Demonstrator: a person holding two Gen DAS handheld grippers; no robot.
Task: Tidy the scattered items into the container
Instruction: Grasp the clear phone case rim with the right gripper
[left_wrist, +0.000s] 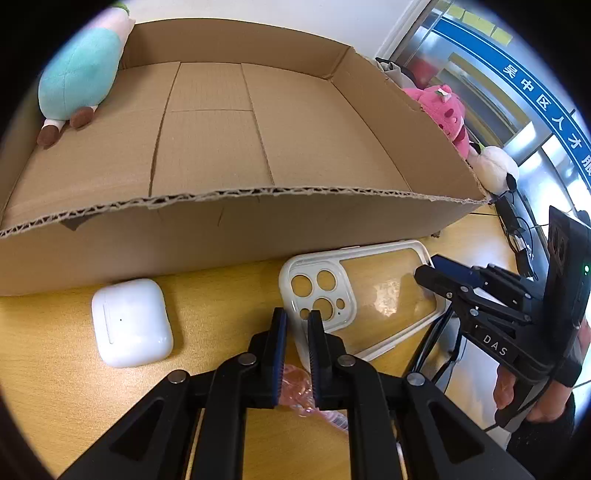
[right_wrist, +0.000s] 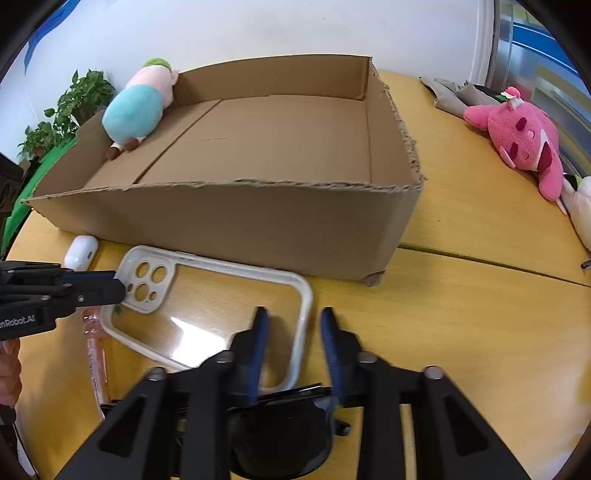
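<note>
Both tongs at the clear, white-rimmed phone case (left_wrist: 388, 291)
Left tongs (left_wrist: 296, 314) pinch its camera corner. Right tongs (right_wrist: 293, 312) straddle the rim at lower centre, apart. Close them squarely, then lift level into the brown cardboard box (left_wrist: 221, 229).

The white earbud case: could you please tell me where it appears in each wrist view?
Left wrist view: white earbud case lies lower left on the table, in front of the cardboard box.
Right wrist view: it sits at the far left edge, against the box's front wall.
Shared landmark: the clear phone case beside it.
</note>
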